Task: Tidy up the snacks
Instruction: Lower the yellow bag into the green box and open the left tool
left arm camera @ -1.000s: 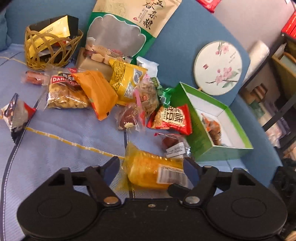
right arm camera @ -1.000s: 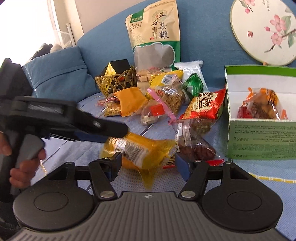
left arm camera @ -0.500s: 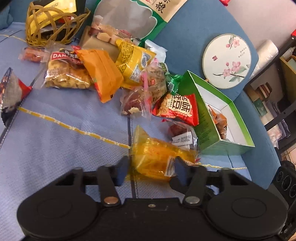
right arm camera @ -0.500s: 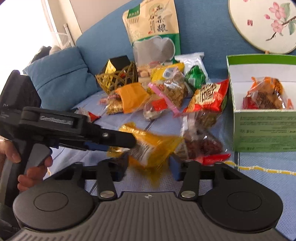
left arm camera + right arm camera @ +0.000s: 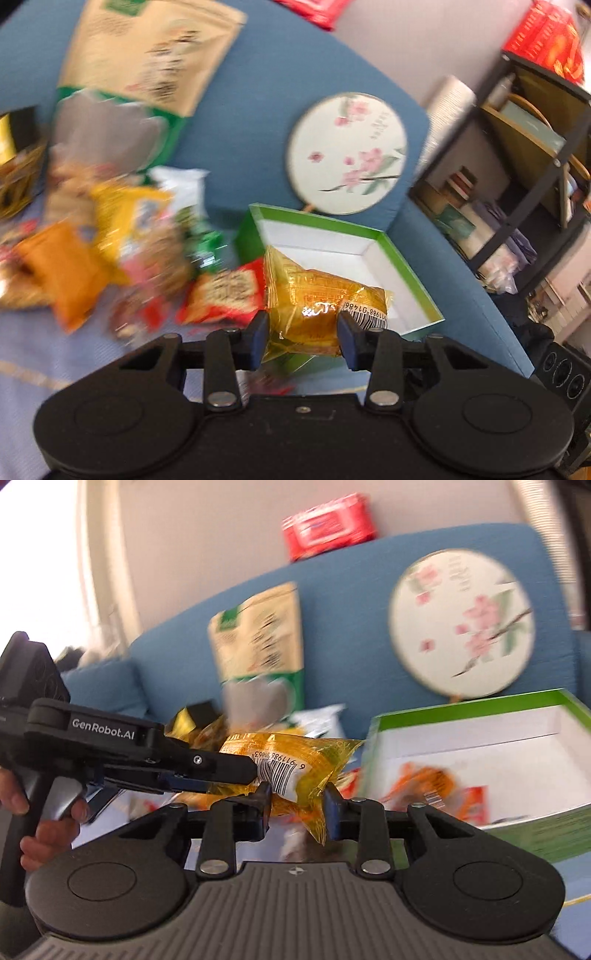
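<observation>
A yellow packet [image 5: 317, 295] is held off the sofa [image 5: 266, 110] by both grippers at once. In the left wrist view the left gripper [image 5: 302, 334] is seen with its jaws having just been closing, and both pads are pressed into the packet's sides, so the wrapper is creased between them; its barcode end juts past the right-hand finger [image 5: 349, 338]. In the right wrist view the right gripper [image 5: 295, 805] is likewise clamped on the same packet [image 5: 295, 760], its jaws having just been closing too, with the wrapper's pointed tail hanging between the fingers. The left gripper [image 5: 255, 771] is seen there reaching in from the left, its handle held by a hand [image 5: 48, 827]. The packet is carried in front of an open green box [image 5: 406, 266], whose white inside is partly hidden behind it; an orange snack [image 5: 424, 782] is seen lying in the box [image 5: 461, 716]. A blurred heap of snacks [image 5: 110, 240] is spread on the seat to the left. A tall bag [image 5: 147, 59] and a round fan [image 5: 347, 151] are leaned against the backrest. A shelf [image 5: 535, 147] stands at the right.
</observation>
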A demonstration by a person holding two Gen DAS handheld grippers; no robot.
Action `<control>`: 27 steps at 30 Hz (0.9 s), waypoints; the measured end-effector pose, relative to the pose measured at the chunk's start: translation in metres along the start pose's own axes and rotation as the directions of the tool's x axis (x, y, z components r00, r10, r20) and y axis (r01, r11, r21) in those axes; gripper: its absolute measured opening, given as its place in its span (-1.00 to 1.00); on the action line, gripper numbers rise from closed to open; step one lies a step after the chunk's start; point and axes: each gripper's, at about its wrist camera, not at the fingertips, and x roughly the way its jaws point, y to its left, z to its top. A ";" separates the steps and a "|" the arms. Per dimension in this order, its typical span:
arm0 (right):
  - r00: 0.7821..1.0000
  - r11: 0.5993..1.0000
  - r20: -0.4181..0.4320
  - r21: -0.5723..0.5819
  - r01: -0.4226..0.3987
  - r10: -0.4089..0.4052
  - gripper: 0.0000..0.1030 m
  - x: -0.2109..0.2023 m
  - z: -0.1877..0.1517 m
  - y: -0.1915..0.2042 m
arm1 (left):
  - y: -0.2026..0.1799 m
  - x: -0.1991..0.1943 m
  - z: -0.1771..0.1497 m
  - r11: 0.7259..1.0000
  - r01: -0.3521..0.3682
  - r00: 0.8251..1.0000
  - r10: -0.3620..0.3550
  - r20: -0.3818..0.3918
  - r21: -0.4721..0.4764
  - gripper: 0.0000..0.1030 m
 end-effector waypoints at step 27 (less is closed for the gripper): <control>0.876 0.871 0.010 0.119 0.477 -0.482 0.61 -0.007 0.000 -0.092 | -0.081 0.152 0.020 0.981 0.085 0.990 -0.064 -0.125 0.174 0.98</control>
